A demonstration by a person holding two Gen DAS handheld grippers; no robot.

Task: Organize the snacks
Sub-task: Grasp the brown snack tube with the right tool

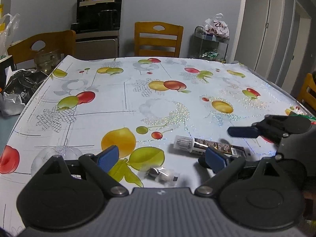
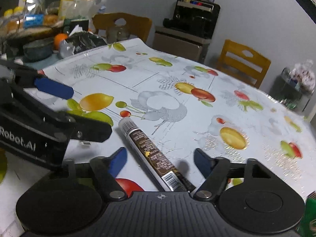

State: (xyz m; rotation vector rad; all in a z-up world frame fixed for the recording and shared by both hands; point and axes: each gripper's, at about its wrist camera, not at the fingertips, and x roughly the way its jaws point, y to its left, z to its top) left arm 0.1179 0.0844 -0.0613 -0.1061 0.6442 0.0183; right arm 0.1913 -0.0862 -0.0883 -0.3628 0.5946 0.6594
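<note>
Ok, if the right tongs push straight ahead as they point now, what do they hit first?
Probably the brown snack tube: it already lies between the open right tongs, slanting forward-left. Beyond it, only tablecloth shows.

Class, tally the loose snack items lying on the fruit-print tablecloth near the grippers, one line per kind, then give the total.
Brown tube with a clear cap: 1
Small clear packet: 1
Green packet, only its edge showing: 1
Total: 3
</note>
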